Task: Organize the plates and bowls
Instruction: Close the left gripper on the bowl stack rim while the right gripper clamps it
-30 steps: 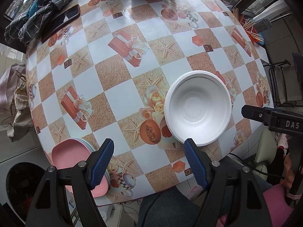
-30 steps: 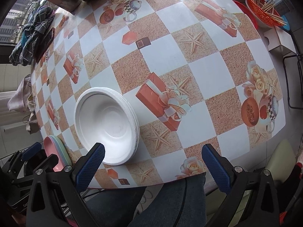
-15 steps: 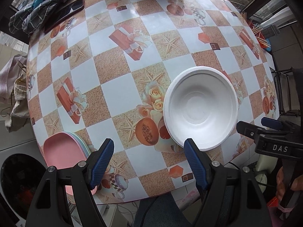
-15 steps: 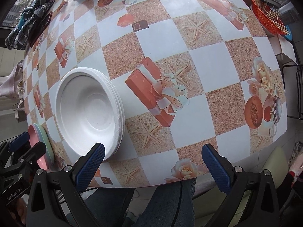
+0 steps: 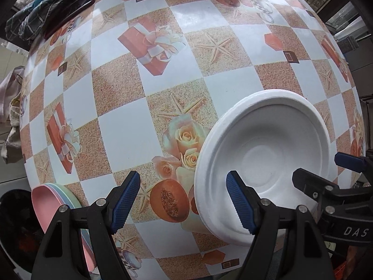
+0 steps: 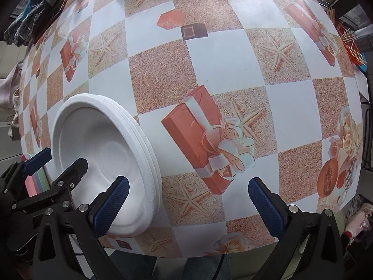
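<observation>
The stack of white bowls (image 5: 263,161) sits on the table (image 5: 121,140) near its front edge, on the patterned cloth beside a printed bunch of roses. In the right wrist view the stack (image 6: 105,163) shows several nested rims.

The left gripper (image 5: 183,200) hangs low over the table with its 2 blue-padded fingers spread wide and holding nothing; its right finger (image 5: 240,205) lies in front of the stack's near rim, though contact cannot be told.

The right gripper (image 6: 188,204) is also spread wide and empty, its left finger (image 6: 112,203) over the near side of the bowls and the other over bare cloth.

A stack of pink and pastel plates (image 5: 53,198) lies at the table's near left edge, well apart from the bowls. A dark checked cloth (image 5: 39,11) and a phone (image 5: 72,11) rest at the far left.
</observation>
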`<action>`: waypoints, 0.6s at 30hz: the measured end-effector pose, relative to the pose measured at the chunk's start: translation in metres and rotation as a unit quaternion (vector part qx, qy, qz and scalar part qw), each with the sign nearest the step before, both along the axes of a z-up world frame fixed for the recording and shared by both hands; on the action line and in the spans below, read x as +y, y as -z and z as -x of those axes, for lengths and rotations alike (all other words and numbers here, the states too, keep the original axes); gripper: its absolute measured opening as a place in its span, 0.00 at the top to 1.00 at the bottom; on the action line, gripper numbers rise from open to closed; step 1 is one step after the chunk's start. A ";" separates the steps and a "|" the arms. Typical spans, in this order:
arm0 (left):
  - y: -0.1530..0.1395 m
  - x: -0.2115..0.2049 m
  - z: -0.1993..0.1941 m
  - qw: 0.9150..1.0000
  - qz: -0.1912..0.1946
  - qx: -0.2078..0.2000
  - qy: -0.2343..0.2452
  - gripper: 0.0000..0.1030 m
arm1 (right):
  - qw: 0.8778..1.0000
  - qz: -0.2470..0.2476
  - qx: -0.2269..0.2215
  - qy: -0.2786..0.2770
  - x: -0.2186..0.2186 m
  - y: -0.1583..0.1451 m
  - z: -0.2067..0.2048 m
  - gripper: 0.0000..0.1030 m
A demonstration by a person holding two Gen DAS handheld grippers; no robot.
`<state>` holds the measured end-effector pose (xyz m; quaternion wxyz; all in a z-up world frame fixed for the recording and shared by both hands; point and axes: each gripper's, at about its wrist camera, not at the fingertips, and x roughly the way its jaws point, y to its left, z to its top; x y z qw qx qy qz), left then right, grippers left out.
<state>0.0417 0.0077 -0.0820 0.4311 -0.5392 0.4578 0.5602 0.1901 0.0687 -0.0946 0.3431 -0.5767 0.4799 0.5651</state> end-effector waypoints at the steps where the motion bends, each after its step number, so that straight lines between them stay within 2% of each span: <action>1: 0.005 0.000 0.000 1.000 0.001 -0.004 -0.003 0.23 | 1.000 0.001 -0.003 -0.001 0.003 0.004 0.001 0.00; 7: 0.012 0.000 0.005 0.999 -0.018 -0.022 -0.030 0.22 | 1.000 0.001 -0.012 -0.007 0.013 0.019 0.005 0.00; 12: 0.018 -0.007 0.017 0.997 -0.027 -0.044 -0.056 0.15 | 1.000 0.002 -0.009 -0.009 0.018 0.022 0.009 0.00; 14: 0.020 -0.009 0.022 0.997 -0.030 -0.043 -0.062 0.10 | 1.000 0.002 -0.009 -0.010 0.020 0.023 0.011 0.00; 18: 0.025 -0.017 0.026 0.997 -0.031 -0.043 -0.060 0.07 | 1.000 0.004 -0.004 -0.011 0.017 0.023 0.007 0.00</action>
